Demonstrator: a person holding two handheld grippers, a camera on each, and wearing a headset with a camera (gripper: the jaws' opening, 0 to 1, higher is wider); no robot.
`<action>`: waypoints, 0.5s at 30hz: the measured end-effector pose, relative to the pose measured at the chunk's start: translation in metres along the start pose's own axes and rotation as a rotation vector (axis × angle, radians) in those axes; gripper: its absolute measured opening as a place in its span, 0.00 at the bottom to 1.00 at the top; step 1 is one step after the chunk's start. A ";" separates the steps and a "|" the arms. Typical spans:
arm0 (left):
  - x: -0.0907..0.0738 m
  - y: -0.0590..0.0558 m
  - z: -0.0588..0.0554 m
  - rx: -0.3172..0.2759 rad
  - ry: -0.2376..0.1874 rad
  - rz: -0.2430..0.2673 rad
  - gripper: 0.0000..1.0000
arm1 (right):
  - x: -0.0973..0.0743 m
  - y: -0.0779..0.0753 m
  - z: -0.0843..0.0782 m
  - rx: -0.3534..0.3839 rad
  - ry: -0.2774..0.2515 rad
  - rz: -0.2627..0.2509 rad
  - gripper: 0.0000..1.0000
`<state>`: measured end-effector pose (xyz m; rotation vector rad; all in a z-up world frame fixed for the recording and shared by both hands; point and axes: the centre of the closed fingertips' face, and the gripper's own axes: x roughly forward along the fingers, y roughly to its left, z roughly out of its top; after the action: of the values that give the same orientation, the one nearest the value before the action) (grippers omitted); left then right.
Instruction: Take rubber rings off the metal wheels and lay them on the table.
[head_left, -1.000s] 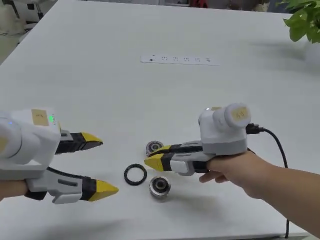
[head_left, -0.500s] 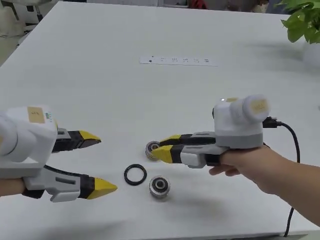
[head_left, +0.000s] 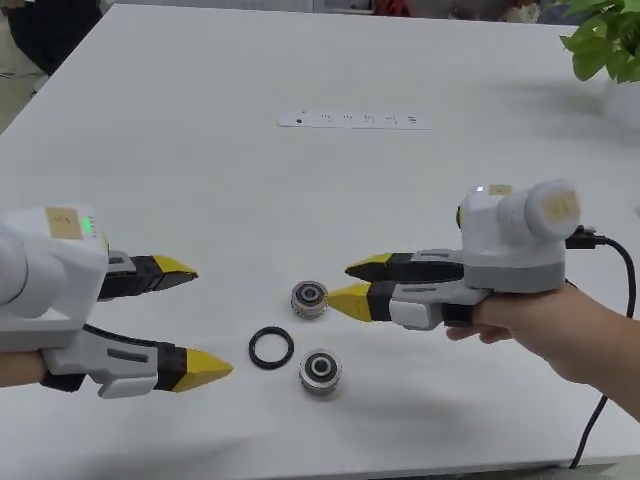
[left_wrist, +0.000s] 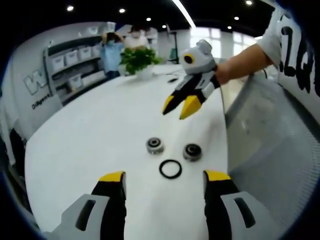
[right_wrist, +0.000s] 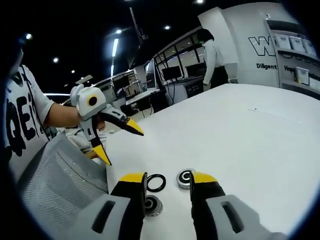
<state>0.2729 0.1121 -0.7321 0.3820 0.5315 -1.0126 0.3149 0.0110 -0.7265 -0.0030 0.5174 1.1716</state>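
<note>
1. Rubber ring (head_left: 271, 348) lies flat on the table (head_left: 300, 190), close to the nearer metal wheel (head_left: 320, 369), ahead of the left gripper (head_left: 207, 320): jaws spread wide, empty.
2. Right gripper (head_left: 343, 285), jaws parted, nothing held, tips just beside the farther metal wheel (head_left: 309, 298).
3. Right gripper view catches wall lettering (right_wrist: 268, 65): "Diligent".

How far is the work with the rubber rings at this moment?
Done: one rubber ring lies flat on the table, apart from both wheels. In hand: nothing; the left gripper and the right gripper are open and empty. Left: the far wheel and near wheel; whether either carries a ring is too small to tell.
</note>
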 end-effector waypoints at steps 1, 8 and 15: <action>0.000 0.000 0.000 0.000 -0.001 0.000 0.63 | -0.002 -0.001 0.000 -0.009 -0.001 -0.004 0.32; -0.001 0.001 0.001 -0.001 -0.002 0.005 0.64 | -0.015 -0.002 -0.003 -0.048 0.000 -0.018 0.37; -0.002 0.001 0.000 -0.002 -0.001 0.007 0.64 | -0.029 -0.005 -0.008 -0.058 0.001 -0.041 0.42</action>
<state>0.2728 0.1140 -0.7311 0.3813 0.5301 -1.0053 0.3080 -0.0183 -0.7235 -0.0643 0.4821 1.1462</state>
